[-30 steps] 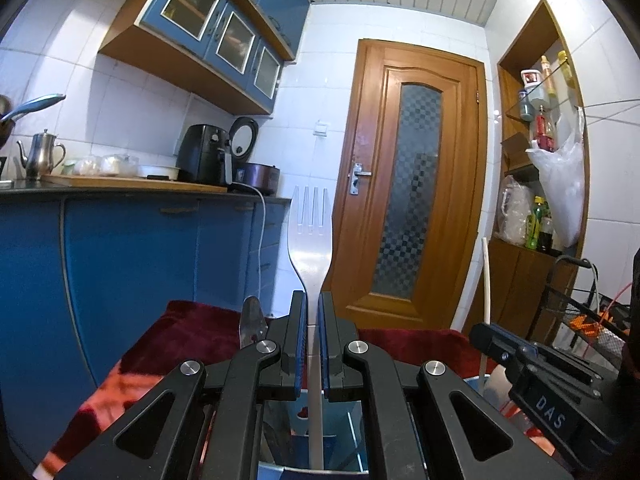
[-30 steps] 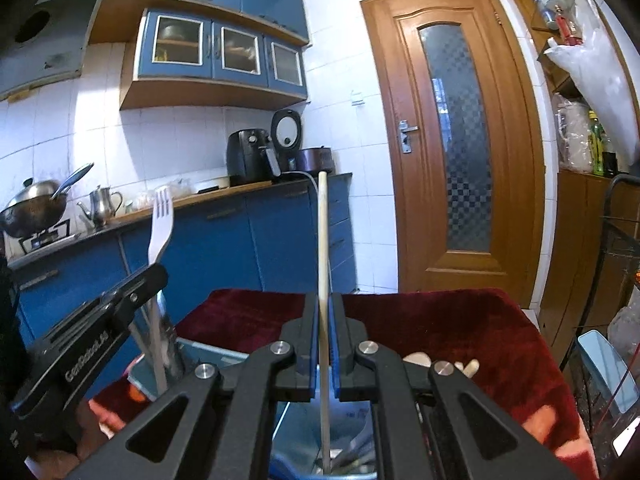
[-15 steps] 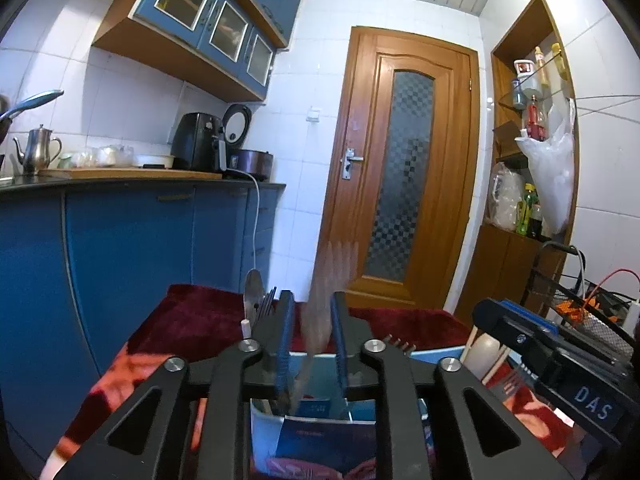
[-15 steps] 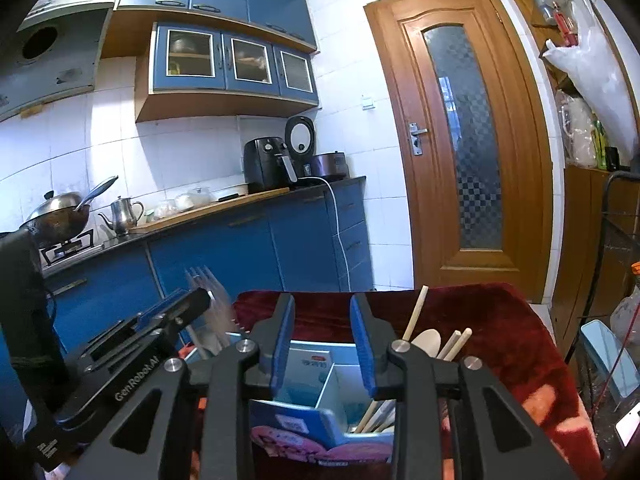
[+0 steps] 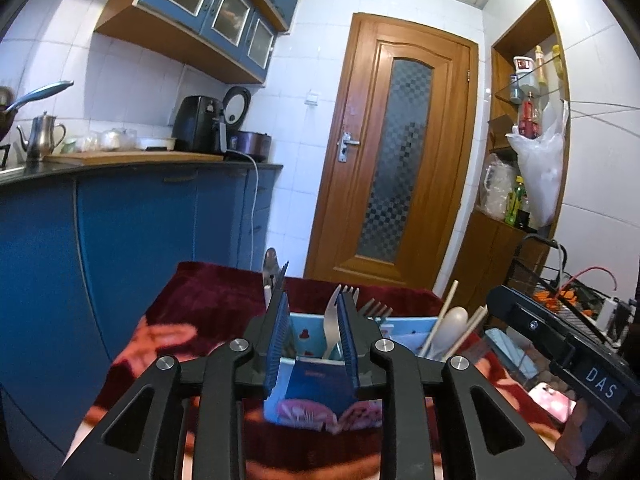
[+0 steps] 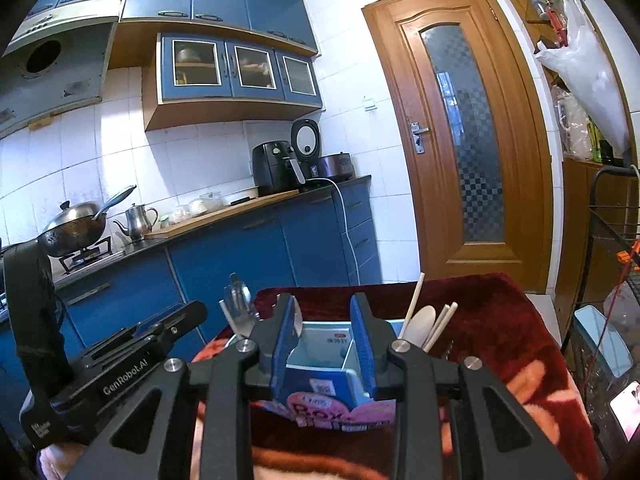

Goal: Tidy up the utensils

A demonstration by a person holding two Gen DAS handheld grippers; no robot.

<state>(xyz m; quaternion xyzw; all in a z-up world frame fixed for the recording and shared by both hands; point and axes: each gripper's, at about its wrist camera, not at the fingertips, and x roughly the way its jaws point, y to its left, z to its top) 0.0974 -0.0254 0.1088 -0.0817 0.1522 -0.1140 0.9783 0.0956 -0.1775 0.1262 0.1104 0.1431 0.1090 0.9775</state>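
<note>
three chopsticks (image 6: 414, 300), perhaps two forks (image 5: 332, 320)

Divided box (image 6: 326, 364): printed cardboard, light blue inside, glossy pink-and-blue outside. In the box: fork (image 5: 332, 330) of dull brushed metal; chopsticks (image 6: 414, 300) of pale bare wood; spoon (image 6: 422, 320) cream, smooth, material unclear. Beneath the box: cloth (image 6: 480, 312), deep red plush, matt, with a soft nap. Left gripper (image 5: 310, 334) and right gripper (image 6: 326, 342): matt black plastic bodies, bright metal screw heads, blue ribbed pads on the jaws. Behind the box: door (image 5: 400, 152) of varnished wood with patterned frosted glass; wall tiles (image 6: 120, 140) white, glazed; kettle (image 6: 138, 218) polished metal.
</note>
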